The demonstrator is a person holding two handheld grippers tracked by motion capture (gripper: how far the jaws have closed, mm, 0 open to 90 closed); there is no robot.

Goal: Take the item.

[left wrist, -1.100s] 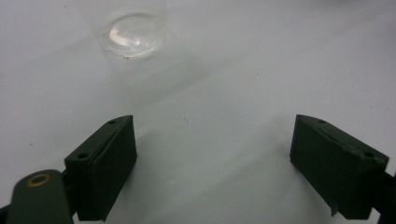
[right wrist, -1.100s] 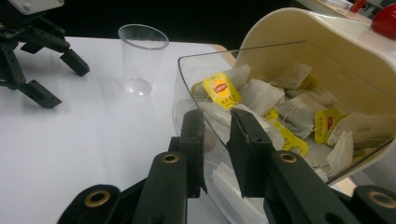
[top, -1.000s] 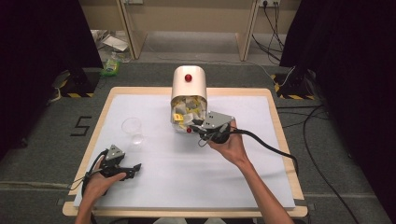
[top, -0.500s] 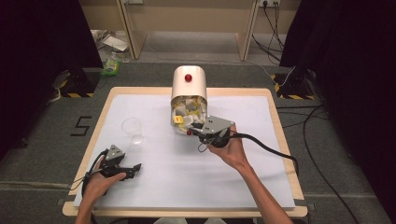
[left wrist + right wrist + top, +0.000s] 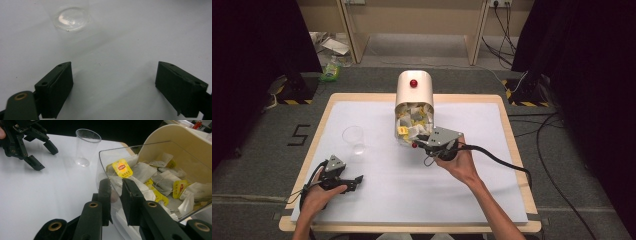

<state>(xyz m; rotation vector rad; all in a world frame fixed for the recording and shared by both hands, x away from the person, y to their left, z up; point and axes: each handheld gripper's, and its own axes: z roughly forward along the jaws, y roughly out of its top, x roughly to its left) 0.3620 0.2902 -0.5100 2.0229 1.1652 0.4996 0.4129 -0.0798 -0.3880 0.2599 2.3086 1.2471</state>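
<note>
While the left gripper (image 5: 354,180) stays wide open at lower left, the right gripper (image 5: 115,192) has barely shifted at centre. Its jaws remain nearly closed on the clear lid (image 5: 140,150) of the tea bag bin (image 5: 414,90).

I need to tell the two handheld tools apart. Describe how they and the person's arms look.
Both look alike: the left tool and right tool have black bodies, blocky dark jaws with brass-coloured rivets, and a grey three-cornered plate on top. A thick black cable trails from the right one. The forearms are bare, no sleeves visible.
</note>
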